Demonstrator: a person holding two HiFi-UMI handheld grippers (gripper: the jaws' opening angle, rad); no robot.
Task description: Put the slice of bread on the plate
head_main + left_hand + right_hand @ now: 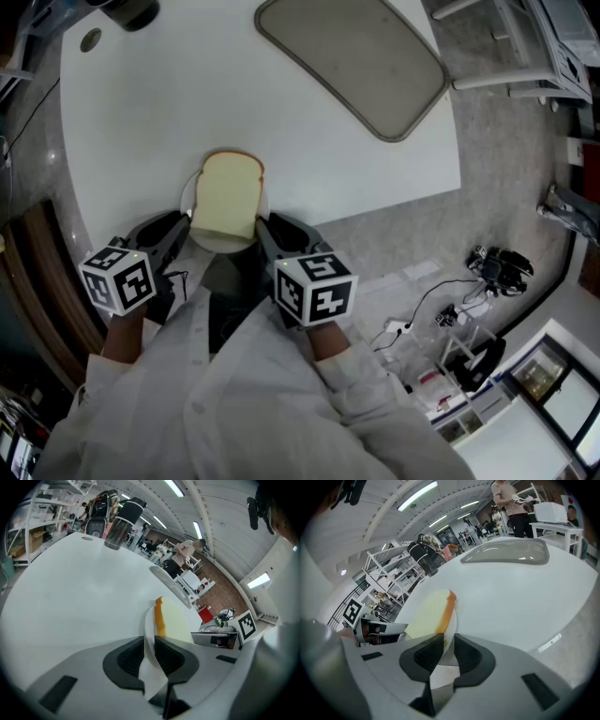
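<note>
White table (281, 122): fills my head view's upper half.
Grey tray (356, 56): upper right, on table.
Plate (220, 242): lower centre.
Slice of bread (230, 192): lying on plate.
Left gripper (150, 651): clamped on plate's rim.
Right gripper (446, 651): pinching opposite rim.

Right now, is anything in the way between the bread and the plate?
No, nothing visible is in the way. The slice of bread already lies flat on the plate. The left tongs and the right tongs each pinch the plate's rim, one on each side of the bread.
</note>
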